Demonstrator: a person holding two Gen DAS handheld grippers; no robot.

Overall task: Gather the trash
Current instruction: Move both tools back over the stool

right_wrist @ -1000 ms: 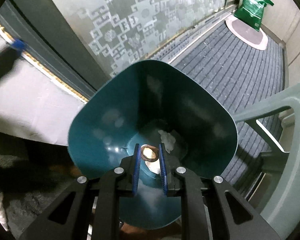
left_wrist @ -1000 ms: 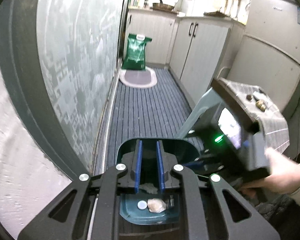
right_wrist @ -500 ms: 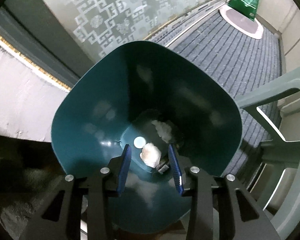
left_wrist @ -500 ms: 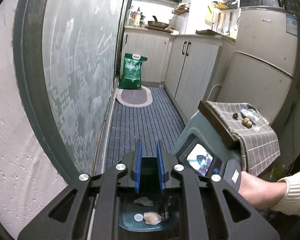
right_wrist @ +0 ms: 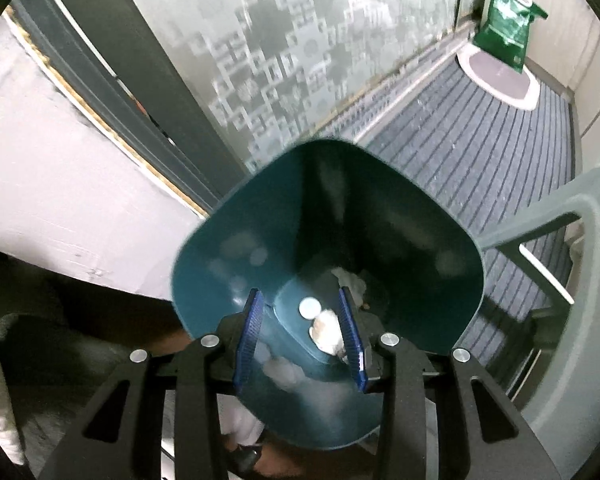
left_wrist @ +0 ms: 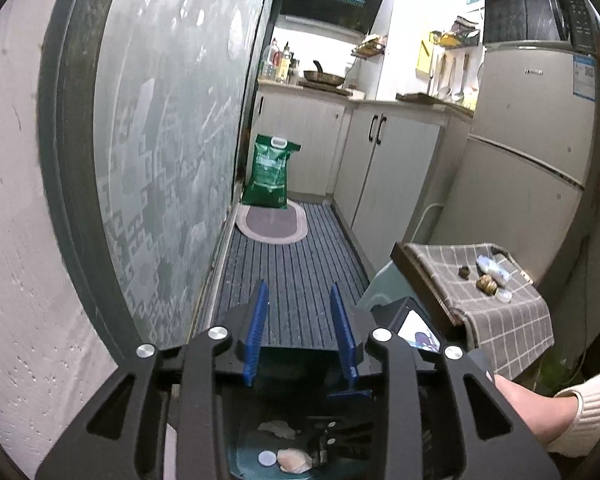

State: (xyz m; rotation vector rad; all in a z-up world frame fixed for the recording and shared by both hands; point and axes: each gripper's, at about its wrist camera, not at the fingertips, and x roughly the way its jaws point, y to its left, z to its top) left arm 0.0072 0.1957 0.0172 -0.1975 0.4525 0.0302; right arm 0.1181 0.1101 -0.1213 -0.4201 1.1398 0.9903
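A teal trash bin [right_wrist: 400, 240] stands on the floor by the frosted glass door. Inside lie a pale crumpled lump [right_wrist: 326, 330], a white round cap [right_wrist: 309, 307] and a white tissue scrap [right_wrist: 350, 278]. My right gripper [right_wrist: 302, 334] is open and empty just above the bin's mouth. My left gripper [left_wrist: 300, 336] is open and empty, held above the bin [left_wrist: 252, 452], where the lump [left_wrist: 294, 460] and cap [left_wrist: 267, 458] show below it. A small table with a checked cloth [left_wrist: 500, 312] holds a bottle [left_wrist: 494, 270] and two small brown pieces [left_wrist: 486, 283].
A striped grey mat [left_wrist: 292, 272] covers the floor. A green bag [left_wrist: 270, 172] and oval rug [left_wrist: 272, 224] sit at the far end. Cabinets [left_wrist: 388, 168] and a fridge [left_wrist: 532, 128] line the right. A pale green plastic chair [right_wrist: 572, 264] stands right of the bin.
My right gripper opened and dropped the pale lump into the bin, then rose. My left gripper opened and tilted upward, away from the bin.
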